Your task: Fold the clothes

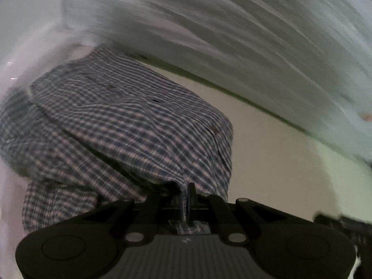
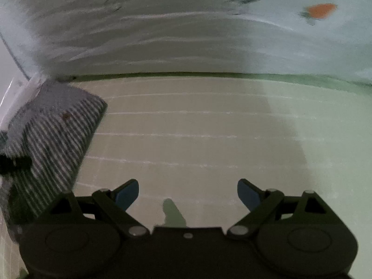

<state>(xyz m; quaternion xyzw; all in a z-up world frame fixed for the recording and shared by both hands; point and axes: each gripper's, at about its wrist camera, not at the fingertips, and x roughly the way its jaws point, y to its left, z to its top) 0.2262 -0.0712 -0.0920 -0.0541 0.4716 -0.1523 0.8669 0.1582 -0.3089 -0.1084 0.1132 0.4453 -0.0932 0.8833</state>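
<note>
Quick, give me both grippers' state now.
Left gripper: shut on the plaid shirt.
Right gripper: open, holding nothing, above the table.

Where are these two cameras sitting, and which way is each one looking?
Left wrist: sits on the left gripper, looking along its fingers, shut on the checked shirt.
Right wrist: sits on the right gripper, fingers open, looking across the pale surface toward a wall.
Shared: the shirt and surface.
</note>
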